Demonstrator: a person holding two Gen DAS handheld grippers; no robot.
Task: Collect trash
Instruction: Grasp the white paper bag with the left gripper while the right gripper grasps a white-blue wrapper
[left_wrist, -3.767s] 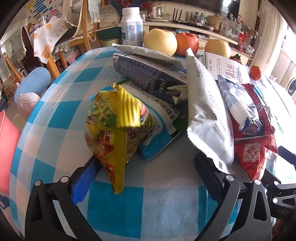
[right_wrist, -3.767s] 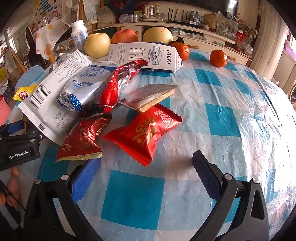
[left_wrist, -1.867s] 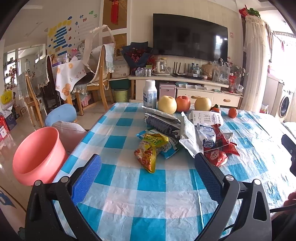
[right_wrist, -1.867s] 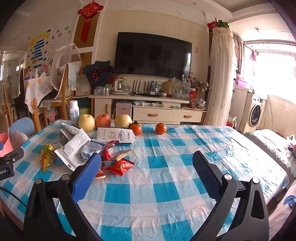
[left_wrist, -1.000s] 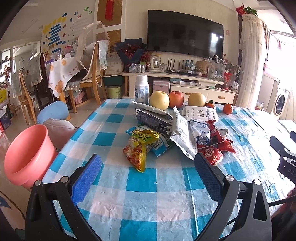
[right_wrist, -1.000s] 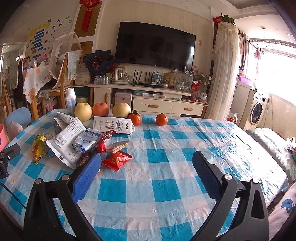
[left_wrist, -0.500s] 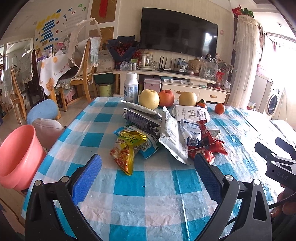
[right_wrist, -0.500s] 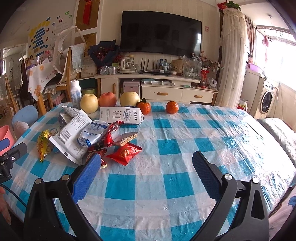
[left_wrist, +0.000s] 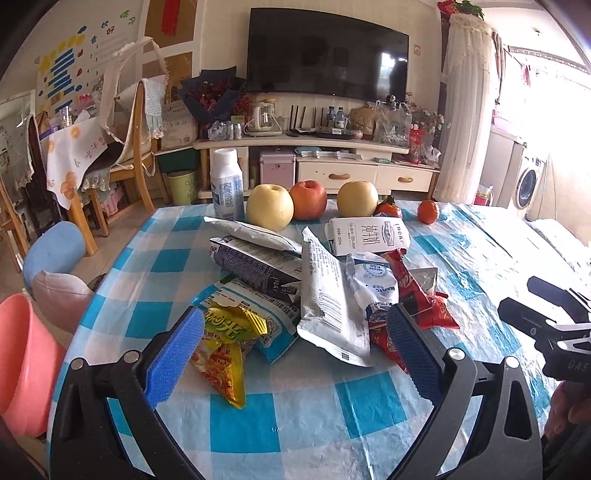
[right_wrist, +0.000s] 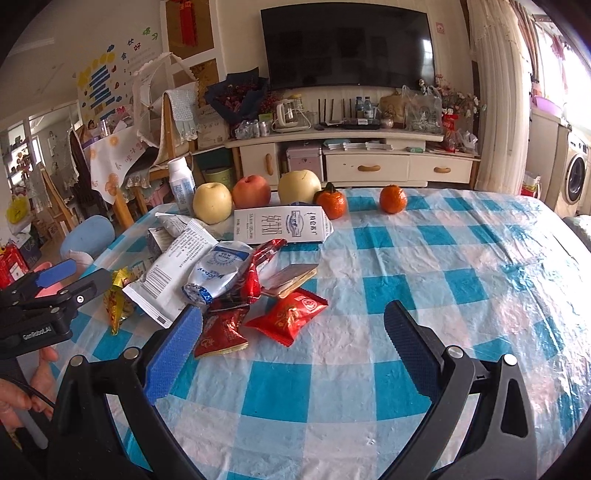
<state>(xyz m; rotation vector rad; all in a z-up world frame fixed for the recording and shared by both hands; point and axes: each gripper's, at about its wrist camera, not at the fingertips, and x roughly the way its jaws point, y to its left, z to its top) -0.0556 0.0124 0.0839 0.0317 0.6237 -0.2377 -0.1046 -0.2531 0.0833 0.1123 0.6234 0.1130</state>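
Yellow snack packet lies just beyond the wide-spread left tool; right tool also gapes empty.

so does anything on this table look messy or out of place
Yes: empty wrappers are heaped on the table, among them a yellow snack bag, a white pouch and red packets. The fruit row behind looks tidy.

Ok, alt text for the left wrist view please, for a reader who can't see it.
The open left gripper hovers over a blue-checked table, facing a heap of wrappers: a yellow snack bag nearest, a white pouch and red packets behind. Fruit lines the far edge, and a pink bucket stands left of the table.
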